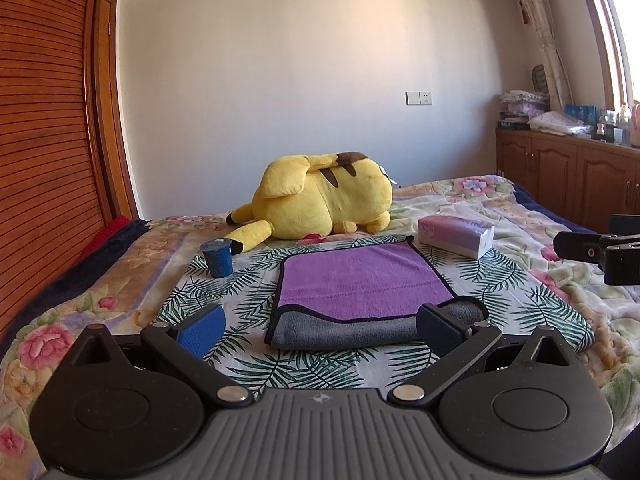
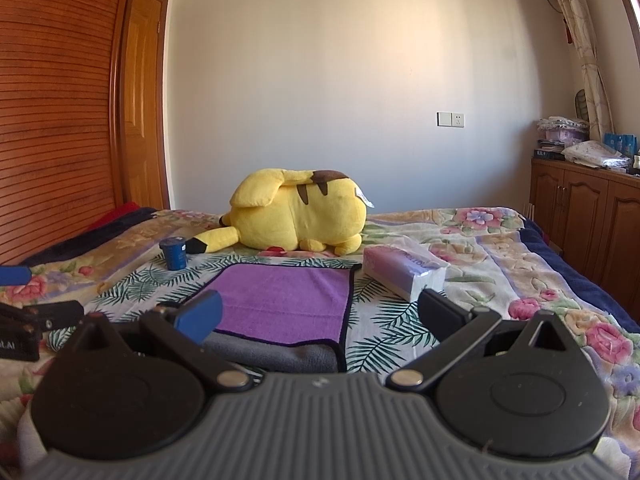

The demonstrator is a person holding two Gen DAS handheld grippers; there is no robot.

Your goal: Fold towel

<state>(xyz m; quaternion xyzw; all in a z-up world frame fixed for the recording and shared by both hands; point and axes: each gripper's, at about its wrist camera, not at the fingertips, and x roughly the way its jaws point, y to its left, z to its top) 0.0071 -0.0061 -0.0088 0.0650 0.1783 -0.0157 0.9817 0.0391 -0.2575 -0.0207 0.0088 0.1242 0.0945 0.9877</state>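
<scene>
1. As we scan from the bed's left edge, a blue cup [image 1: 218, 258] stands on the leaf-print sheet [image 1: 248, 308].
2. We hold the left gripper [image 1: 320, 330] spread apart, grasping nothing.
3. Mid-bed lies the towel [image 1: 360, 284], folded, purple over grey.
4. Behind it rests a yellow plush [image 1: 320, 200].
5. Toward the right edge sits a tissue pack [image 1: 456, 236].
6. Our right gripper [image 2: 320, 312] gapes wide, empty.

The near side of the bed [image 1: 60, 312] is free in front of the towel [image 1: 360, 280]. A blue cup [image 1: 218, 258] stands toward the left edge, a tissue pack [image 1: 456, 236] lies just beside the towel's far right corner, and a big yellow plush toy [image 1: 320, 204] blocks the far side.
</scene>
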